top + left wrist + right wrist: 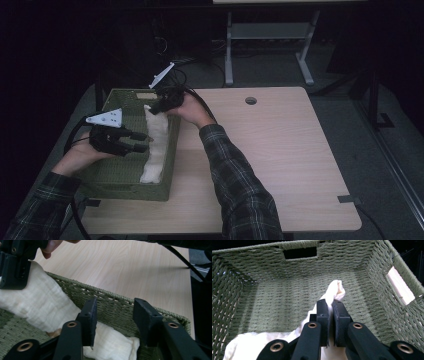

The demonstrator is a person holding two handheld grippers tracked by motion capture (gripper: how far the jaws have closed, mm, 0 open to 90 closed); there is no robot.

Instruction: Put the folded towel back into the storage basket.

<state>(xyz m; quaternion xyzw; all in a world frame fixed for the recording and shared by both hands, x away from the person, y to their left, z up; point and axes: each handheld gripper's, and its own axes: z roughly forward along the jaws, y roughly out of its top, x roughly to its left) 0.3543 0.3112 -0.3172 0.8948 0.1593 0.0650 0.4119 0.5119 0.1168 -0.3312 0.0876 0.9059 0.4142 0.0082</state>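
Observation:
A green woven basket [115, 175] sits on the left part of the wooden table. A long cream cloth [156, 150] lies inside it along the right wall. My right gripper [155, 107] is at the cloth's far end, and in the right gripper view its jaws [330, 308] are shut on a fold of the cloth [337, 288], whose tip sticks up past them. My left gripper [141, 142] hovers over the basket's middle, pointing right at the cloth. In the left gripper view this gripper [116, 312] stands open, with the cloth [45, 305] below and nothing pressed between the pads.
The basket wall [112, 298] stands just beyond my left jaws, with bare table [270, 150] to its right. A round cable hole [251, 100] is at the table's far edge. A desk frame [270, 35] stands on the floor behind. Cables trail from both grippers.

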